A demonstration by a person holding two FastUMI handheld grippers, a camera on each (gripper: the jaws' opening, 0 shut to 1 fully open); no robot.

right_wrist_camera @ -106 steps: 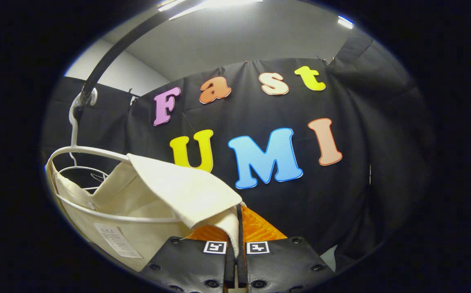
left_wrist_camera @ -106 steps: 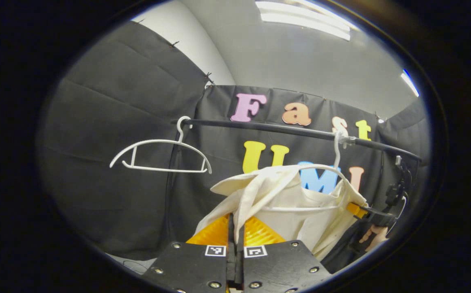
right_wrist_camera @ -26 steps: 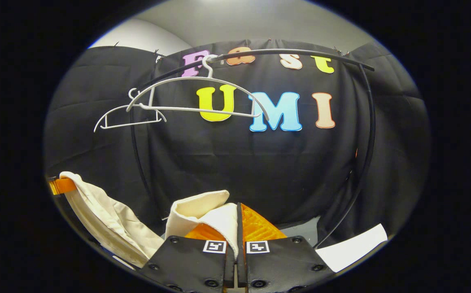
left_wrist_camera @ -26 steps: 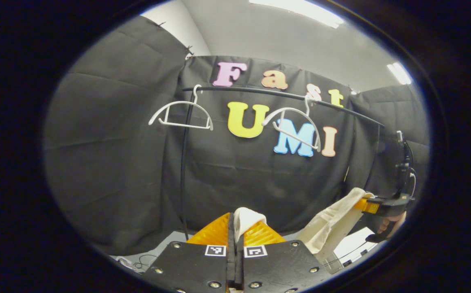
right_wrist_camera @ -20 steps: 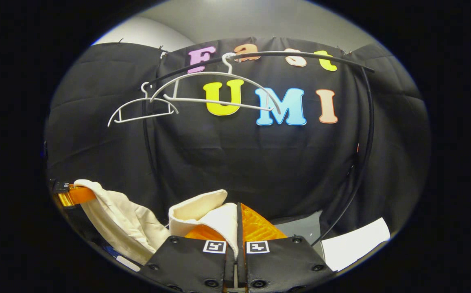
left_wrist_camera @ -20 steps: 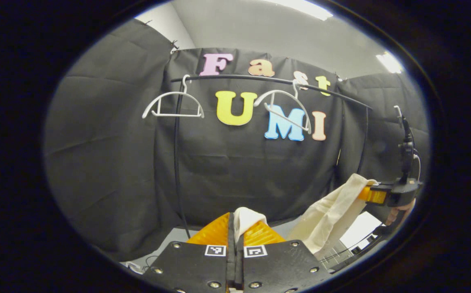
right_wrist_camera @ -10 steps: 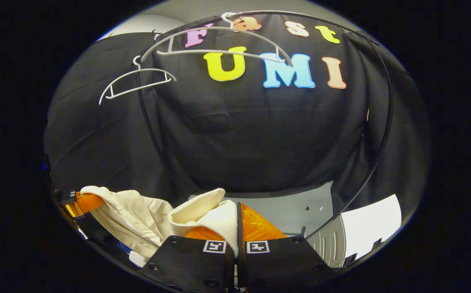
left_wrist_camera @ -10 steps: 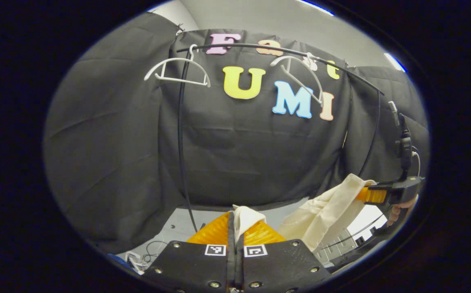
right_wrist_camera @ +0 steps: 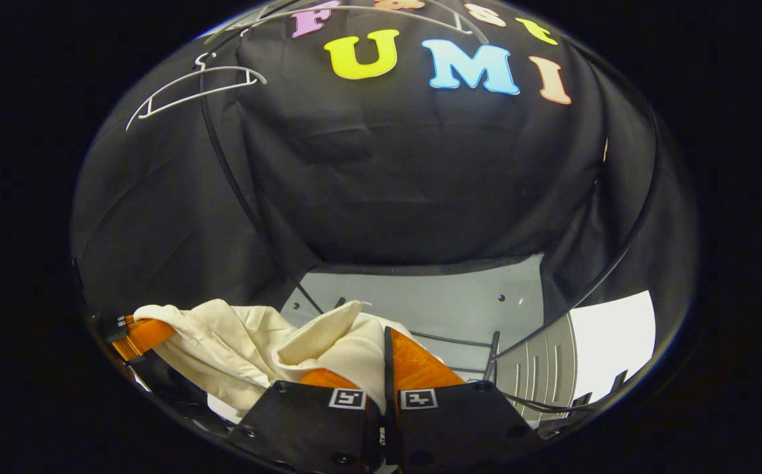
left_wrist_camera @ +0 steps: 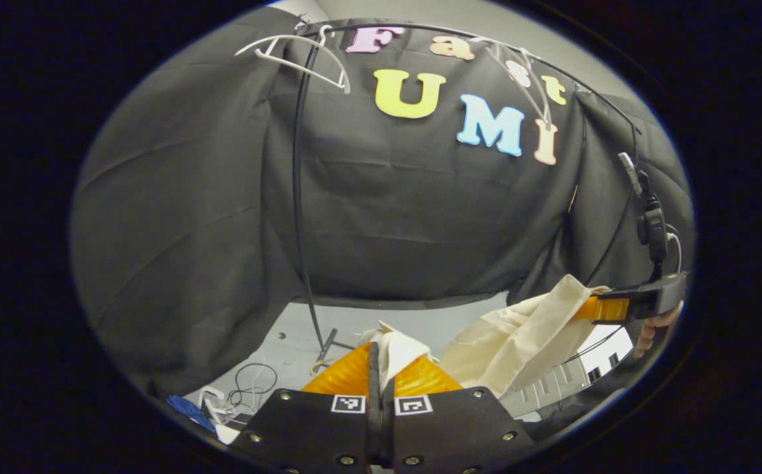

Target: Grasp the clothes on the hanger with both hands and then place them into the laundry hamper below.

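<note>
Cream garment (left_wrist_camera: 519, 339) hangs between my two grippers, off the hangers and low over the grey floor (right_wrist_camera: 433, 306). My left gripper (left_wrist_camera: 381, 359) is clamped on one bunched edge — fingers pressed together with cloth between them. My right gripper (right_wrist_camera: 386, 355) pinches the other end the same way. Both white hangers (left_wrist_camera: 295, 52) sit bare on the rail, far above. Hamper (right_wrist_camera: 545, 378) — slatted white wall, near right.

Cream garment (right_wrist_camera: 223, 345) off its bare white hanger (left_wrist_camera: 519, 72), slack above the white slatted hamper (right_wrist_camera: 575, 359).
</note>
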